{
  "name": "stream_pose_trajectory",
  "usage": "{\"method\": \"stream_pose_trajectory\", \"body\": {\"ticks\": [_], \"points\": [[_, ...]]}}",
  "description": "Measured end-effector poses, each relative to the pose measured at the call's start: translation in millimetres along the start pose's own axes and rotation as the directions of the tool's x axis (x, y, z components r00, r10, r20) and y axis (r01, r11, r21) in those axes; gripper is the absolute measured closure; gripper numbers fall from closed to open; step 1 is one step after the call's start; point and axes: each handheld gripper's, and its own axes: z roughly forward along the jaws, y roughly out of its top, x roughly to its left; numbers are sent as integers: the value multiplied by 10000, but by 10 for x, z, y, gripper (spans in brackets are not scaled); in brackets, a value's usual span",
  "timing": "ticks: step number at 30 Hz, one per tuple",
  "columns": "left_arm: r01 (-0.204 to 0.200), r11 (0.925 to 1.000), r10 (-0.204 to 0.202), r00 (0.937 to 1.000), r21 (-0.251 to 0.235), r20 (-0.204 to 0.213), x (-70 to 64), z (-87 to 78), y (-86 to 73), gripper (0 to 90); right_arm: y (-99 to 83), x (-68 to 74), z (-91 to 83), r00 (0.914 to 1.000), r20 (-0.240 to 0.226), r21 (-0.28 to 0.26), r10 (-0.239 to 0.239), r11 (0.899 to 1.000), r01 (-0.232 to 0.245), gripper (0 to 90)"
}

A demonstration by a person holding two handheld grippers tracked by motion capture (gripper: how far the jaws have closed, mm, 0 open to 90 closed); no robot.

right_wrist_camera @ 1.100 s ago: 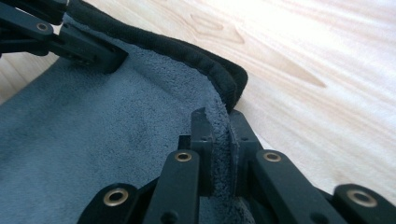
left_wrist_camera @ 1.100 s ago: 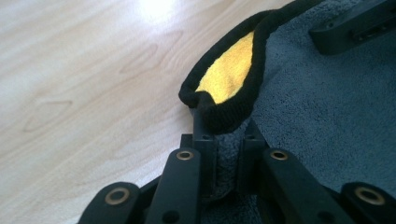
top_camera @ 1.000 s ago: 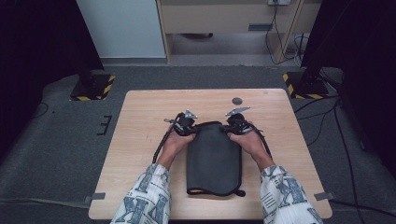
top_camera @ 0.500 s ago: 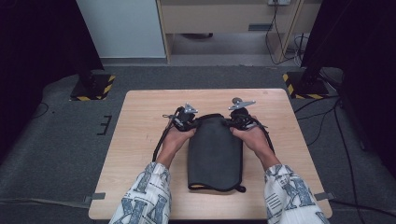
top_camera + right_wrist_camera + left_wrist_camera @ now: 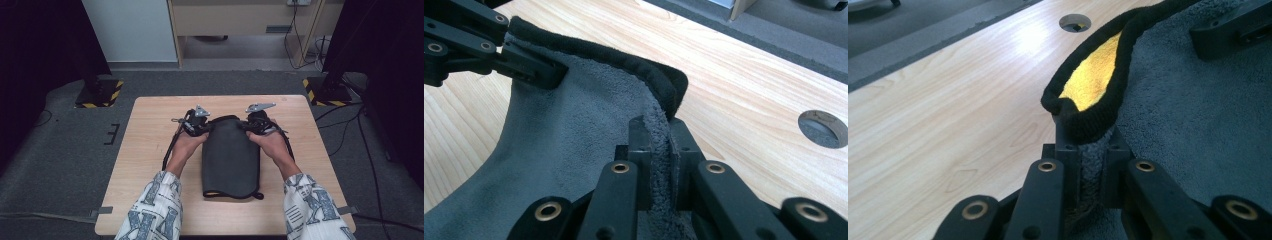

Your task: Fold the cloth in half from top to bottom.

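Grey microfibre cloth (image 5: 231,155), black piping round the edge and a yellow underside, lies lengthwise in the middle of the wooden table (image 5: 150,150), running from the person's side toward the far edge. Both tools have hold of its far end. The left gripper (image 5: 196,125) is clamped on the far left corner; in the left gripper view its jaws are pinched tight on the grey pile, with the black hem (image 5: 1083,122) curling over the tips and the yellow side (image 5: 1093,75) peeking out underneath. The right gripper (image 5: 260,124) is doing the same on the far right corner, jaws closed on a fold of fabric (image 5: 659,145) in its own view, and the left tool's jaws are visible across the cloth there.

Looks like the step in hand is the two-corner lift at the start of a fold or a spread. Judging by the setup, the next move needs both hands travelling together at the same height, keeping the far edge taut so the cloth doesn't sag or slip out of one pinch, then laying it down square.

No brand, label or writing can be read anywhere, not on the cloth and not on the tools. A round cable hole (image 5: 822,128) sits in the tabletop off to the right.
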Motion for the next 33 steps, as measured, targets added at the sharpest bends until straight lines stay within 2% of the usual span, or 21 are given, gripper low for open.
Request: {"method": "stream_pose_trajectory", "body": {"ticks": [6, 8, 11, 18, 24, 27, 33], "points": [[-130, 9996, 127, 9998, -258, -129, 34, -61, 65, 827, 72, 14, 4, 9999, 120, -342, -58, 9994, 62, 837], [-236, 9993, 232, 9997, -295, -124, 20, -80, 58, 826, 77, 16, -20, 9999, 110, -471, -5, 9989, 10, 837], [-290, 9991, 286, 9995, -309, -128, -20, -89, 20, 825, 29, 35, -42, 9998, 52, -484, -175, 9987, 177, 835], [-499, 9980, 495, 9987, -386, -112, -141, -109, -97, 824, -162, 107, -94, 9987, -157, -594, -491, 9971, 481, 832], [-849, 9943, 848, 9964, -650, -44, -281, -200, -183, 824, -311, 176, -174, 9962, -325, -767, -806, 9940, 779, 829], [-839, 9934, 842, 9964, -783, 13, -345, -243, -230, 823, -388, 206, -224, 9957, -373, -862, -842, 9930, 808, 827], [-1109, 9907, 1132, 9932, -787, 258, -508, -333, -363, 822, -570, 350, -328, 9924, -485, -836, -1130, 9906, 1087, 822]]}}
